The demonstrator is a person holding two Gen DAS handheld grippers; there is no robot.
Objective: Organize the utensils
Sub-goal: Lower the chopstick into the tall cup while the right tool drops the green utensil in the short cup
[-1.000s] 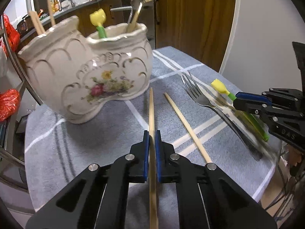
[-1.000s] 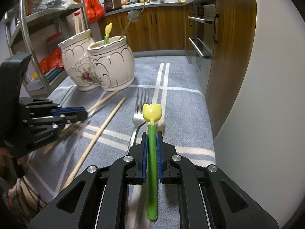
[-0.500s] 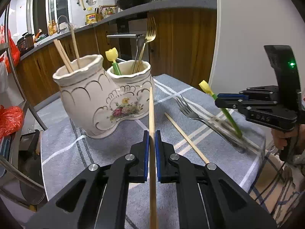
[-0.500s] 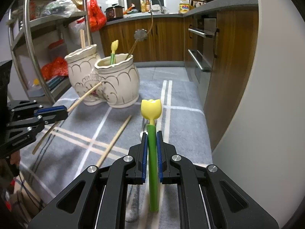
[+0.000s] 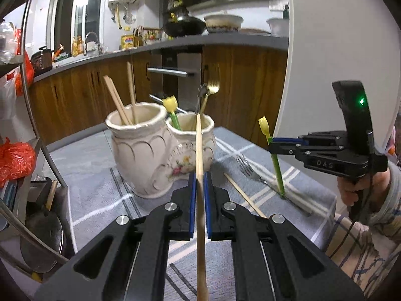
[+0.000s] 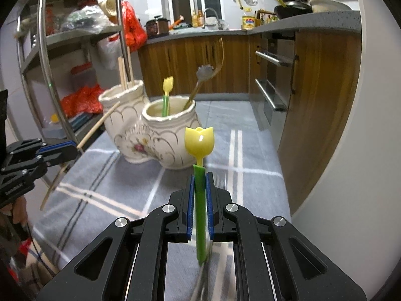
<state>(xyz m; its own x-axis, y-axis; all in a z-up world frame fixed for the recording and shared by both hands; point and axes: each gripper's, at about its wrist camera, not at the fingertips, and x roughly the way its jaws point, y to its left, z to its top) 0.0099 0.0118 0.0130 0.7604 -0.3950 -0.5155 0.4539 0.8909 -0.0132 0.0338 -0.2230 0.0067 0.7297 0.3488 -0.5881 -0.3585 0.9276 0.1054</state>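
Observation:
My left gripper (image 5: pixel 199 178) is shut on a wooden chopstick (image 5: pixel 199 150), held above the table and pointing at the two-pot ceramic holder (image 5: pixel 155 150). The holder's left pot holds two chopsticks (image 5: pixel 120 100); its right pot holds a yellow-tulip green stick (image 5: pixel 173 111) and forks (image 5: pixel 209 92). My right gripper (image 6: pixel 199 180) is shut on a green stick with a yellow tulip top (image 6: pixel 199 140), raised above the table; it also shows in the left wrist view (image 5: pixel 272 140). A loose chopstick (image 5: pixel 243 195) and a fork (image 5: pixel 253 173) lie on the grey cloth (image 5: pixel 95 175).
A metal shelf rack (image 6: pixel 50 50) with red bags stands left of the table. Wooden cabinets and an oven (image 6: pixel 273 80) are behind. A white wall (image 6: pixel 351 150) borders the table's right edge. A pan (image 5: pixel 42 235) sits low by the rack.
Both grippers have risen and tilted up with their utensils. The green stick is lifted clear of the fork, and the chopstick tip now lines up with the holder's right pot.

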